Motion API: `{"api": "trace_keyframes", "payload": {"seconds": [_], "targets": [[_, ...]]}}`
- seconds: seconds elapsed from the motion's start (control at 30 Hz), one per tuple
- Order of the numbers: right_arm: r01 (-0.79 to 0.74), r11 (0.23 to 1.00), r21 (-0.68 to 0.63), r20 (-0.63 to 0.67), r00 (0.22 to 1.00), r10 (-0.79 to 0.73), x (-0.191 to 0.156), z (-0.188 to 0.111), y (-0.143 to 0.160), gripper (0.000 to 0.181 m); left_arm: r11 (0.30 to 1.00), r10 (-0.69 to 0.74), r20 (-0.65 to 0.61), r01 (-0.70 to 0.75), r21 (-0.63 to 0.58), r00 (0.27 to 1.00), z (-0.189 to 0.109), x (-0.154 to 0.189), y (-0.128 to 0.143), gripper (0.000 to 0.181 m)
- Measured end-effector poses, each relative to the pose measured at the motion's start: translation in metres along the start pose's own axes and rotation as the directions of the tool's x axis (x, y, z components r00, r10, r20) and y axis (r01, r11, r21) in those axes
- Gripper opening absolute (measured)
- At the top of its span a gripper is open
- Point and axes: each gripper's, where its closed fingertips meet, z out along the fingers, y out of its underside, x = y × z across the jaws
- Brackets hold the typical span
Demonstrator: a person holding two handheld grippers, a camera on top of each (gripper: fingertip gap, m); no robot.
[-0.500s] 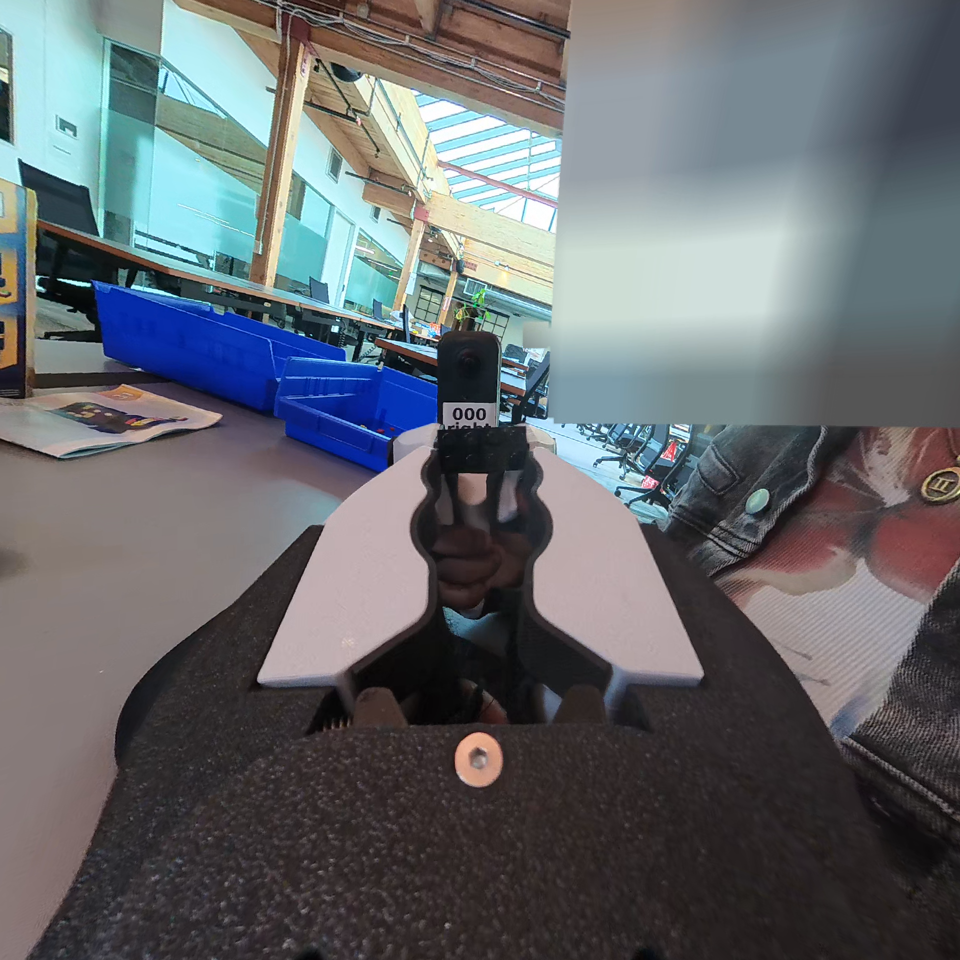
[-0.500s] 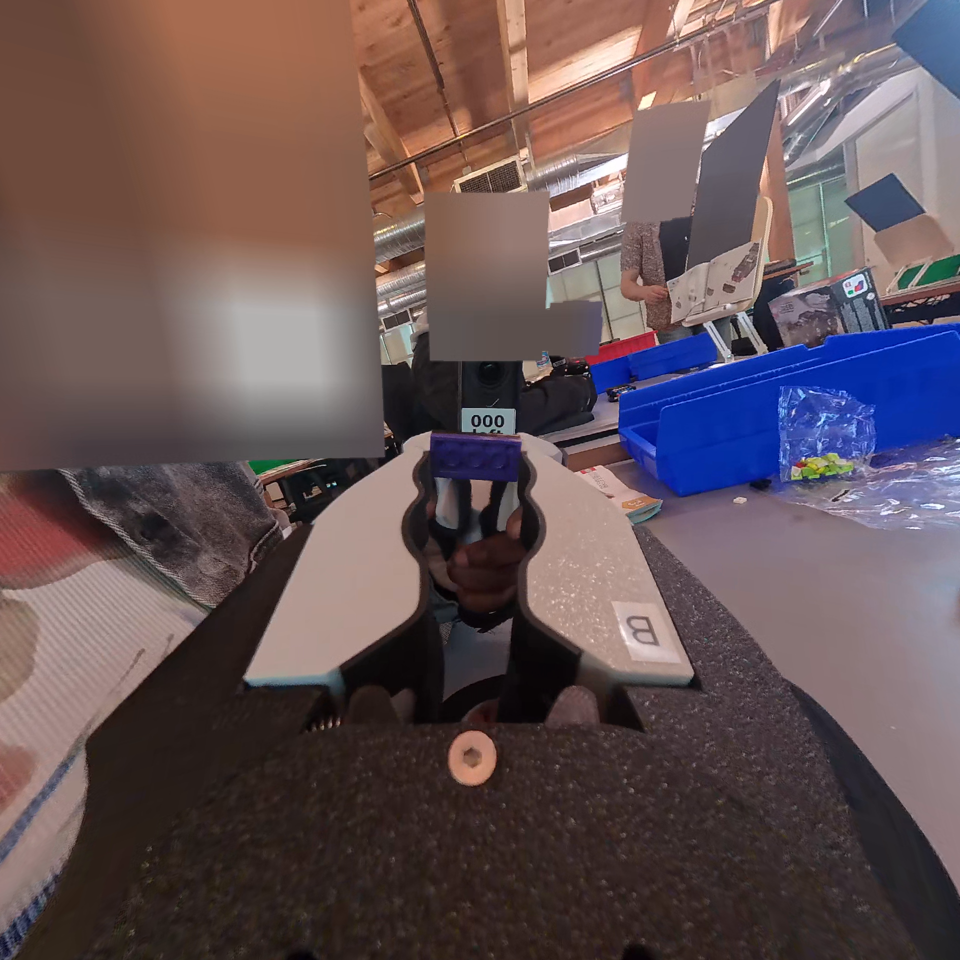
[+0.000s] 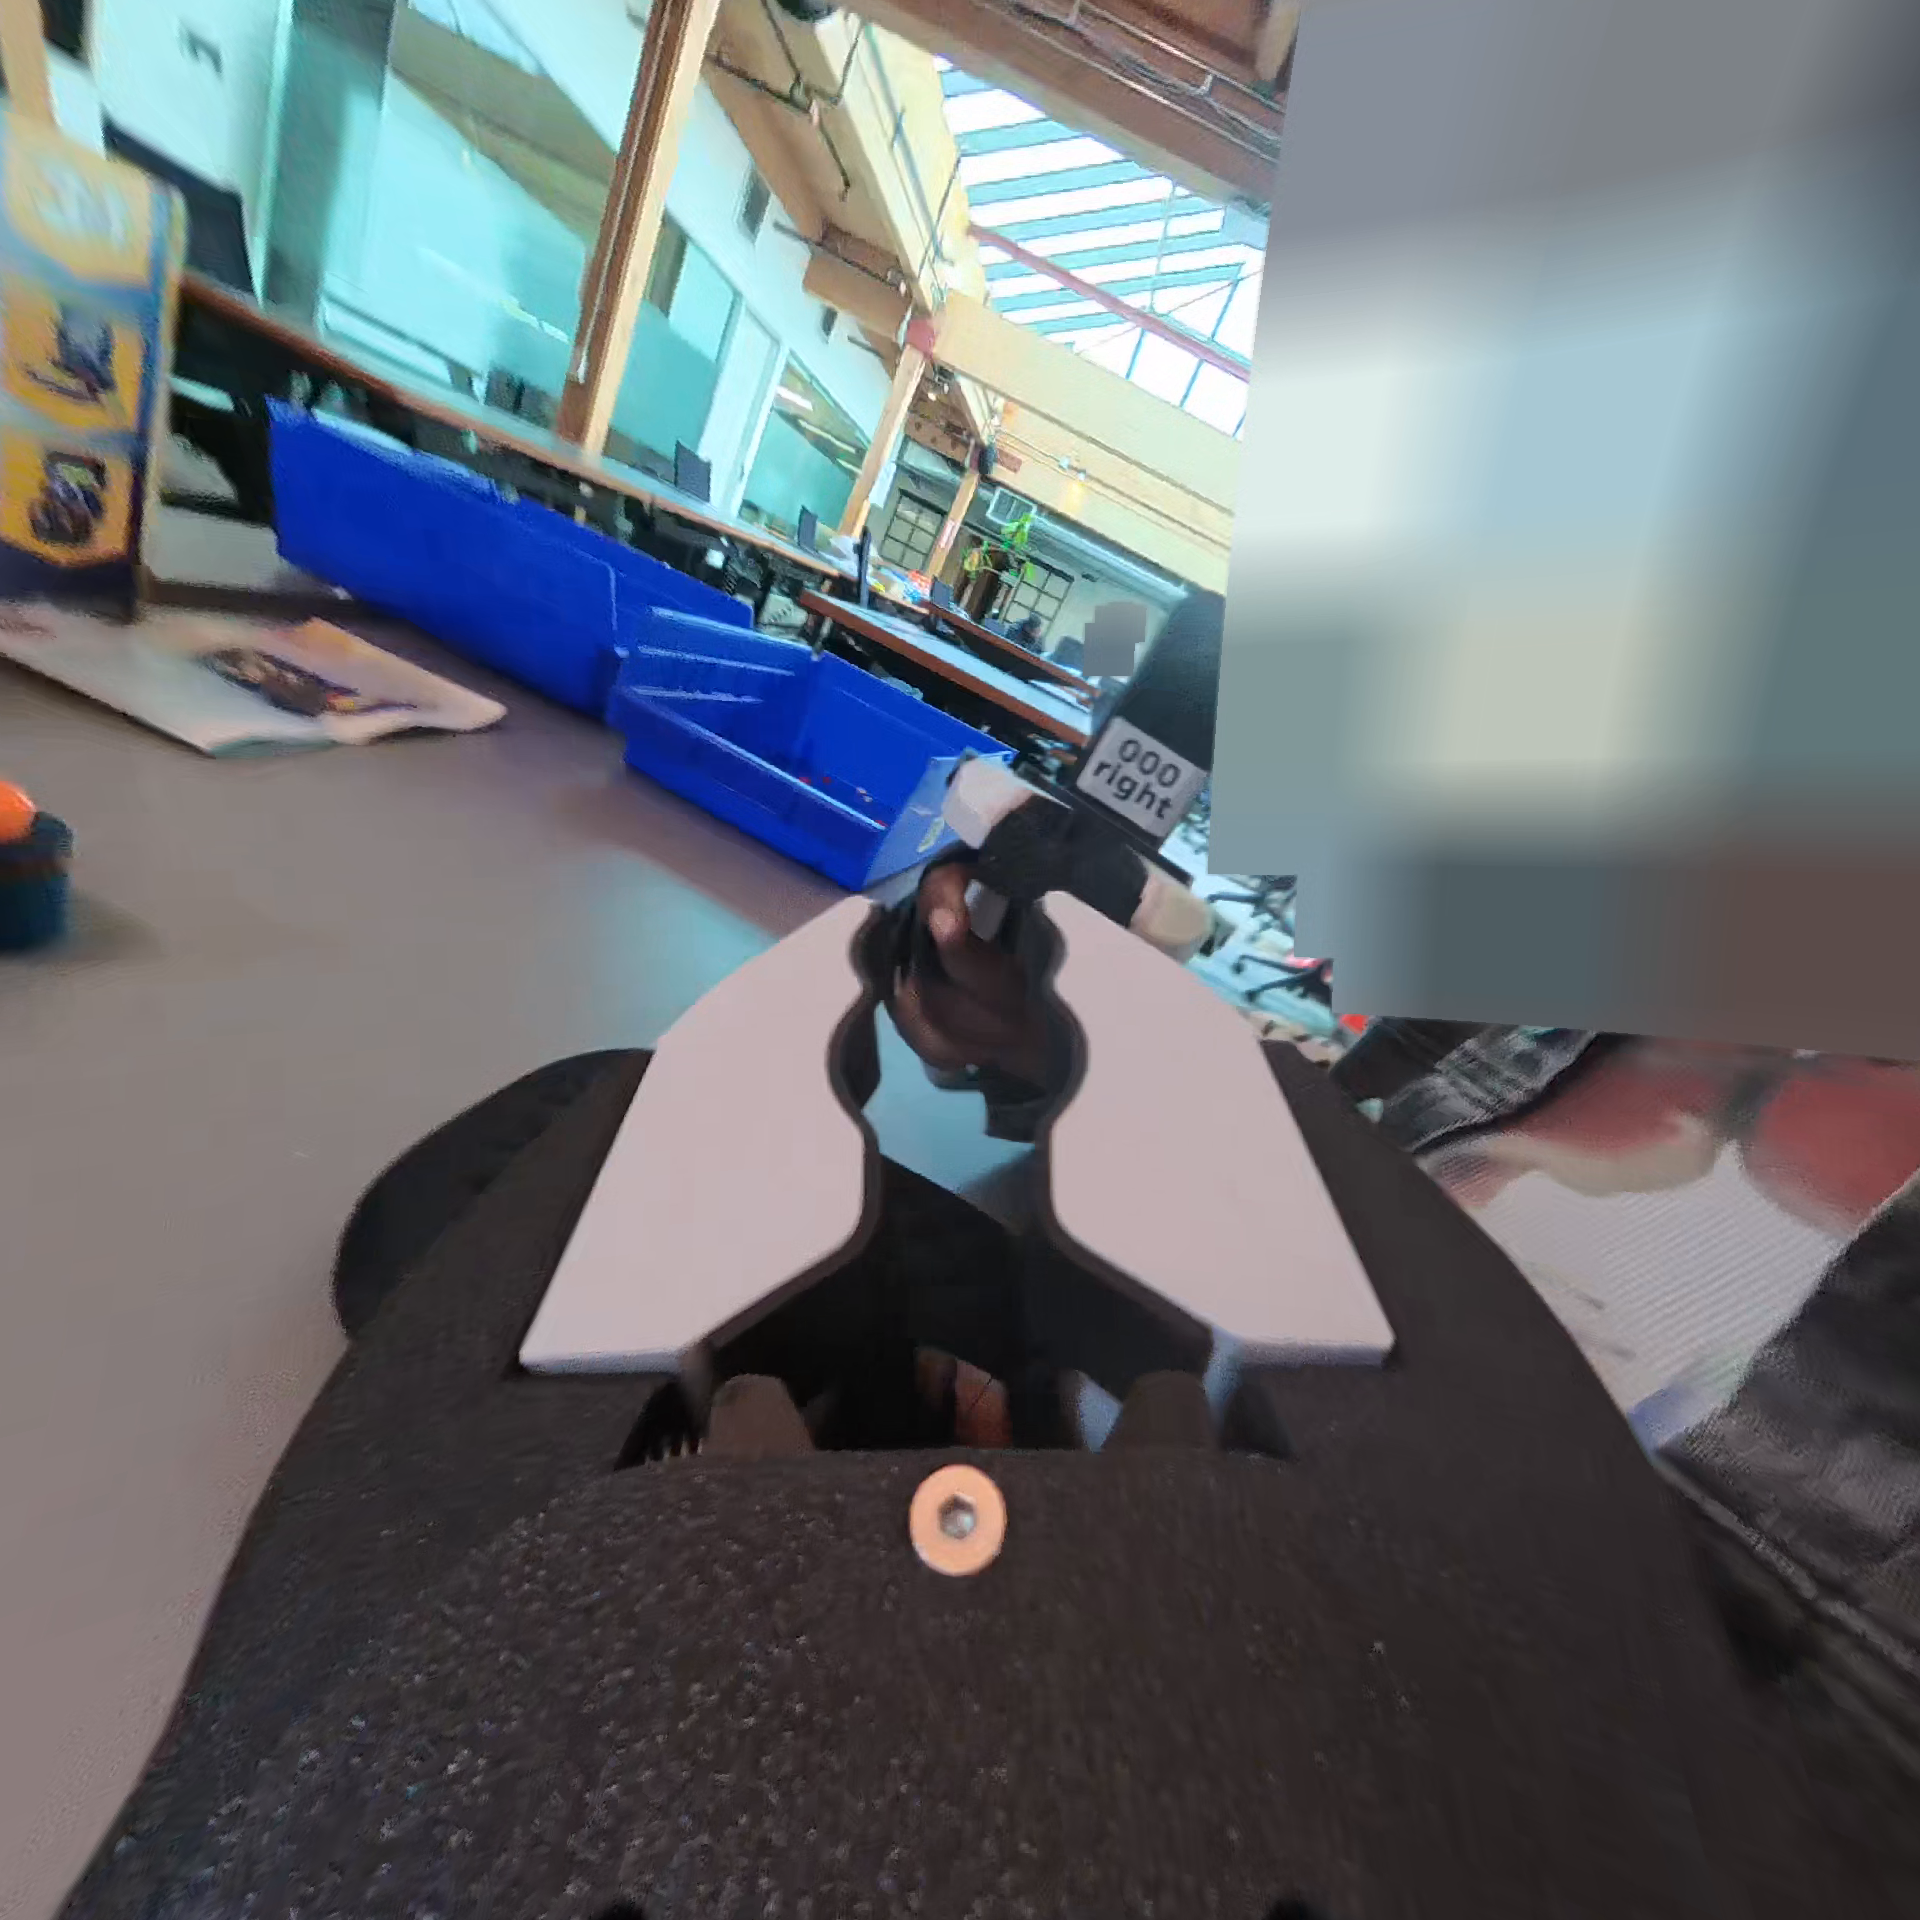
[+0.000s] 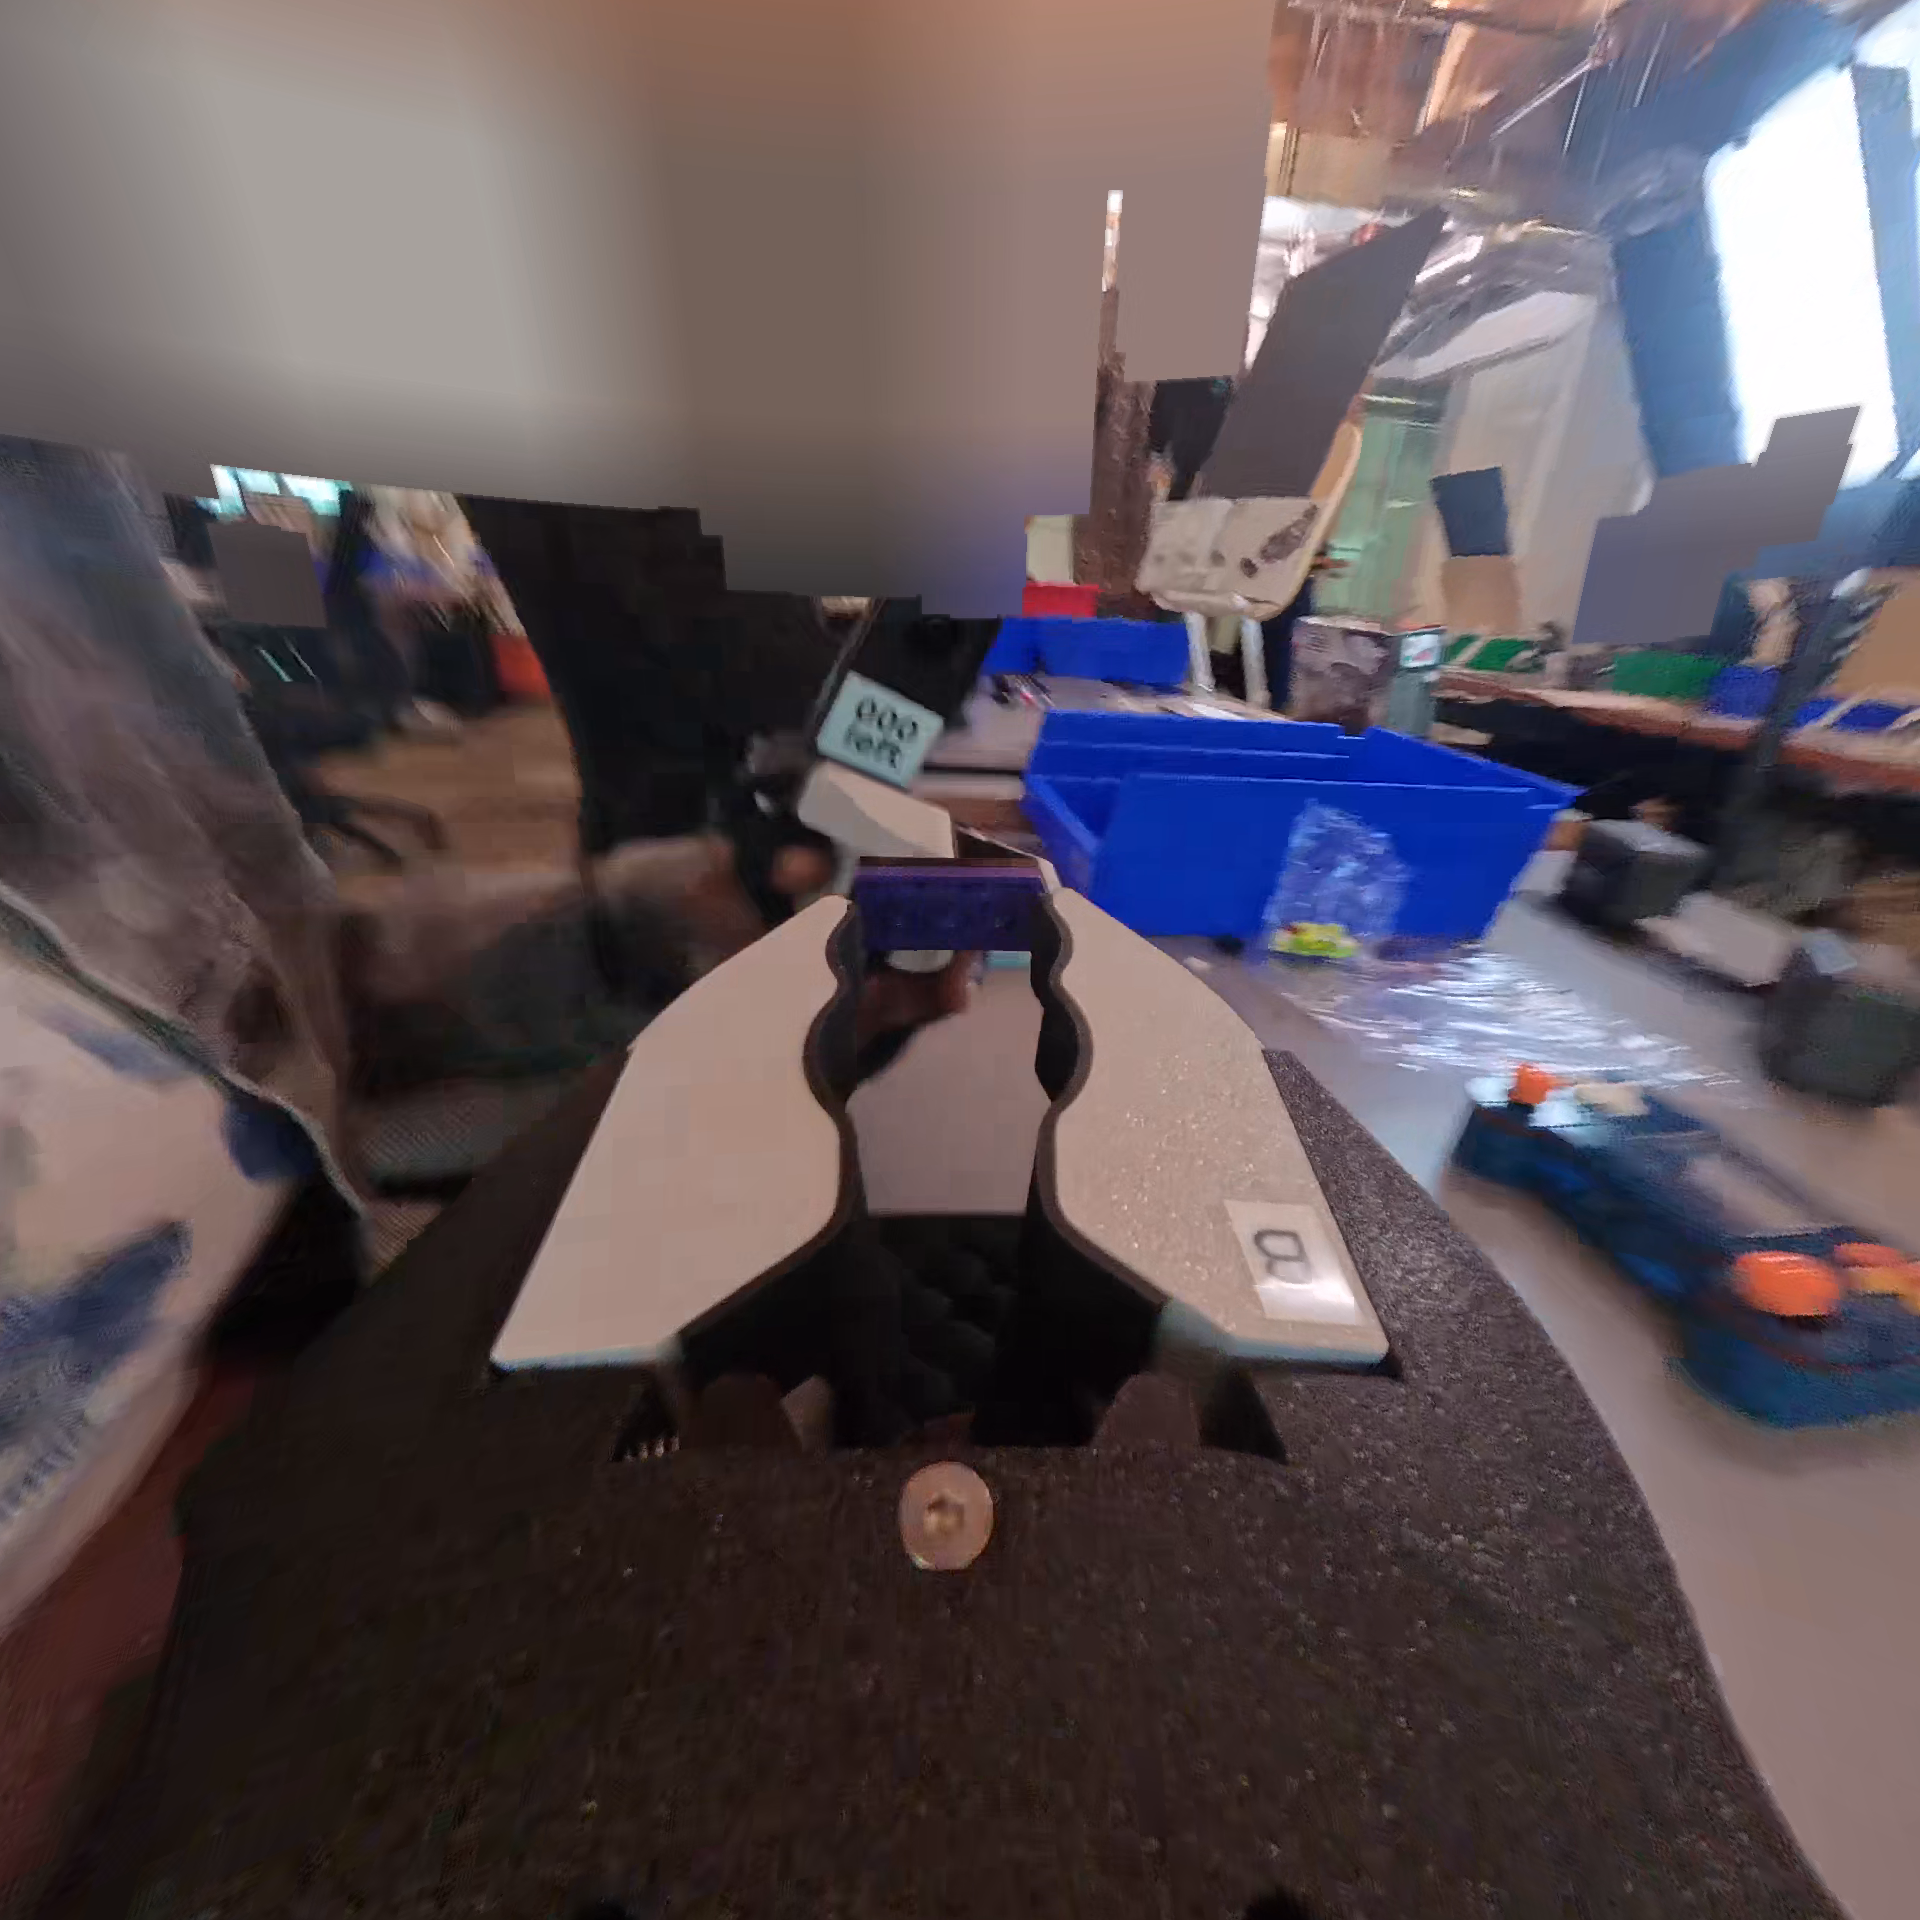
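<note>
Two grippers face each other above a grey table (image 3: 364,935). The right gripper (image 4: 945,930) is clenched on a small purple brick (image 4: 945,906), pinched crosswise at its fingertips, with a blue bin (image 4: 1278,821) at one o'clock and a blurred toy (image 4: 1662,1195) at four. The left gripper (image 3: 961,935) is released, its fingers apart with nothing between them.

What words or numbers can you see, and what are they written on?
I can't read writing out, but here is where it sits.
White sticker above the right hand-held gripper, which grips a purple brick: legible.
Pale sticker above the left hand-held gripper: legible.
Small sticker on the right one's finger: one character.
Box and booklet: print too blurred.
</note>
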Motion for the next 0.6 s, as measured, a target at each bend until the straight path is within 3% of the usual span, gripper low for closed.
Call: {"api": "trace_keyframes", "payload": {"seconds": [0.1, 0.23, 0.4, 0.6], "targets": [[0.299, 0.947, -0.117, -0.027, 0.952, -0.304, -0.001, -0.002, -0.001, 0.031, 0.977, -0.209, -0.075, 0.211, 0.018, 0.975, 0.008, 0.008, -0.004, 0.029], [0.517, 0.831, -0.207, 0.021, 0.851, -0.524, -0.008, -0.004, -0.003, 0.032, 0.926, -0.378, -0.197, 0.374, -0.056, 0.905, 0.019, 0.026, -0.002, 0.025], [0.608, 0.757, -0.24, 0.067, 0.788, -0.612, -0.012, -0.006, -0.003, 0.032, 0.914, -0.407, -0.202, 0.398, -0.085, 0.891, 0.025, 0.028, -0.001, 0.014], [0.64, 0.736, -0.221, 0.074, 0.763, -0.642, -0.015, -0.009, -0.008, 0.032, 0.912, -0.406, -0.213, 0.38, -0.153, 0.889, 0.027, 0.033, 0.007, 0.027]]}}
